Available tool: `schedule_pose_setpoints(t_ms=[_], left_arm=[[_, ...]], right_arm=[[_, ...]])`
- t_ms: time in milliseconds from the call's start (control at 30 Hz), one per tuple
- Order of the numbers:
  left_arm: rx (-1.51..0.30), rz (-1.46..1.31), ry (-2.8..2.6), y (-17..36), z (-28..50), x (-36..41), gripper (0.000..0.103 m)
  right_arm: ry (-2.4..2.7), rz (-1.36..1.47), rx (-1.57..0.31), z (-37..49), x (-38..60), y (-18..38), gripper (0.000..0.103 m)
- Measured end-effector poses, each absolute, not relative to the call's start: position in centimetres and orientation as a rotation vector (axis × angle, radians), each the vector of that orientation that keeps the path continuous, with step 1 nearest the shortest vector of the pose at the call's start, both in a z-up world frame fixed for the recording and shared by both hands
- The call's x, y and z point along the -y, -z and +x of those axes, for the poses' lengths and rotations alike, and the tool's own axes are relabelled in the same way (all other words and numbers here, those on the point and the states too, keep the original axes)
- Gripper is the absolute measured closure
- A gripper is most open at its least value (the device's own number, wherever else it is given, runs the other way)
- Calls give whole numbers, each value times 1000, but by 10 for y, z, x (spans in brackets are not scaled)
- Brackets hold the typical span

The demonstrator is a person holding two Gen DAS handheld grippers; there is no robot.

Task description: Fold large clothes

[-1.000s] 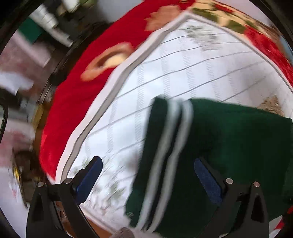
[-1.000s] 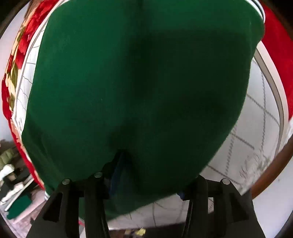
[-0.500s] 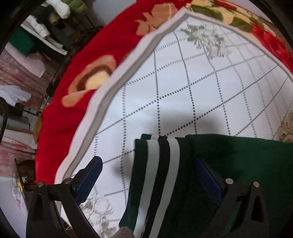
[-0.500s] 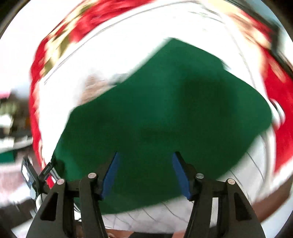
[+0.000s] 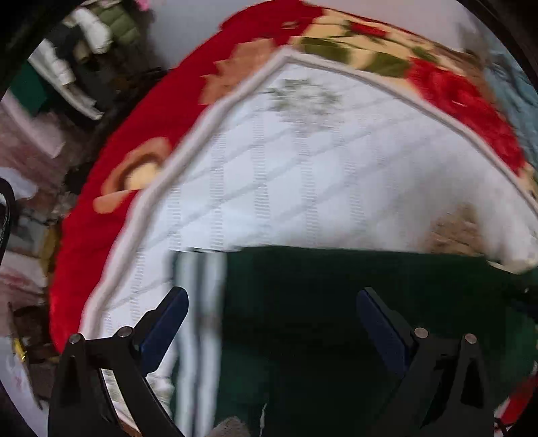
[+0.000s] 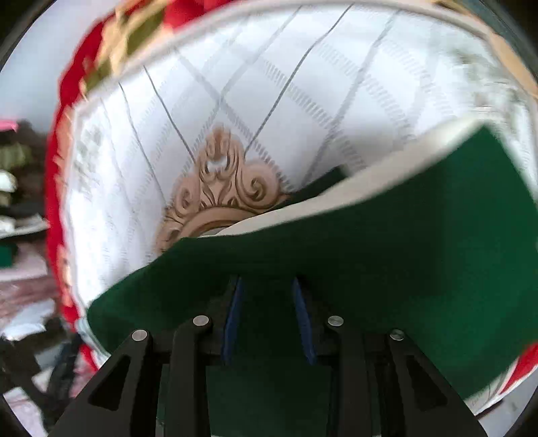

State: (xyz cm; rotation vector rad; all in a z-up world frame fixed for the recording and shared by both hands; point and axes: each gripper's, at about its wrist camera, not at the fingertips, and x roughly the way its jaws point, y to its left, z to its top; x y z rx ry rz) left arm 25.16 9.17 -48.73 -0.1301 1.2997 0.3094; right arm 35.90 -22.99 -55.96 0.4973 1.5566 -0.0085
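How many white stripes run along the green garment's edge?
2, side by side on the green garment's left end, by the left claw. It's blurry, and more may be hidden.

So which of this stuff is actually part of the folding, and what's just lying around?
Part of the job:
green garment
left tool, open over it
right tool, closed on its edge

Just lying about:
white quilted cover
red floral blanket
clothes pile

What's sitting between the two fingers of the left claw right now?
In the left wrist view, the dark green garment and its white-striped hem lie between the open left claw's fingers; it grips nothing.
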Motion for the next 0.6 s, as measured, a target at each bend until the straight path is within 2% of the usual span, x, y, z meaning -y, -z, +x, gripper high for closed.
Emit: schedule_pose_setpoints(t_ms=[100,267,367,467,600], left_arm=[[-1334,-146,-211,503,264,-48,0],[-1407,-146,-243,566,297,-13,0],[-1454,-163,-251,593,306,-10,0],[-1438,-194,-280,580,298,-16,0],[-1356,-360,-379,529,239,-45,0]], right_arm=[[110,428,-1523,343,269,539,70],[239,439,-1656,352,320,611,73],[241,484,-1655,363,328,629,72],[223,405,-1694,368,319,616,72],[44,390,-1667,360,296,569,70]])
